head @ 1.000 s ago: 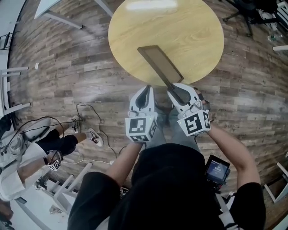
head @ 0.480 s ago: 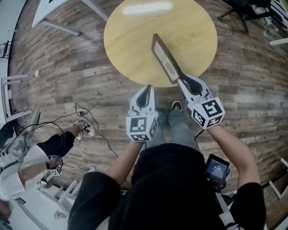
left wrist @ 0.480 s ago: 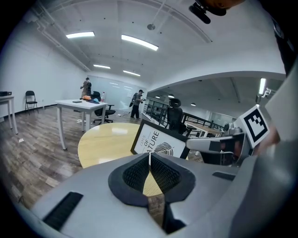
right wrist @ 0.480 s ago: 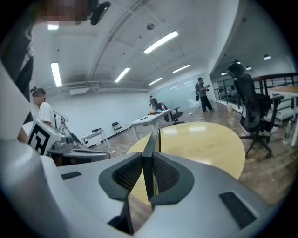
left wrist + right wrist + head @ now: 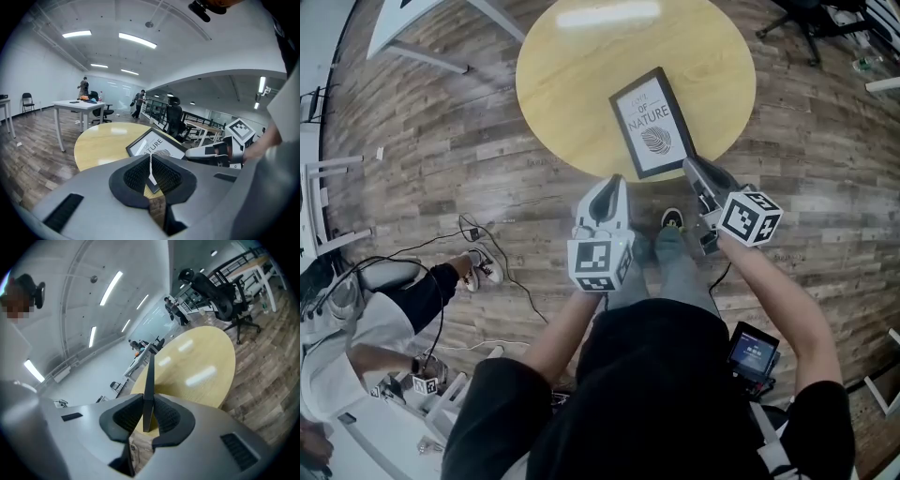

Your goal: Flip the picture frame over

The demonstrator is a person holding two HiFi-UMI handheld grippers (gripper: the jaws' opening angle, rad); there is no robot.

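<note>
While the right gripper, its jaws just closing tighter, pinches its near corner, the black picture frame lies face up at the table's near edge, showing white "OF NATURE" leaf print; the left gripper is clenched empty.

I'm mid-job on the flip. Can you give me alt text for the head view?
The picture frame shows its printed face upward over the round wooden table, its near corner clamped in the right gripper, whose jaws have just been closing on it. The left gripper, shut and empty, hovers at the table's near edge.
</note>
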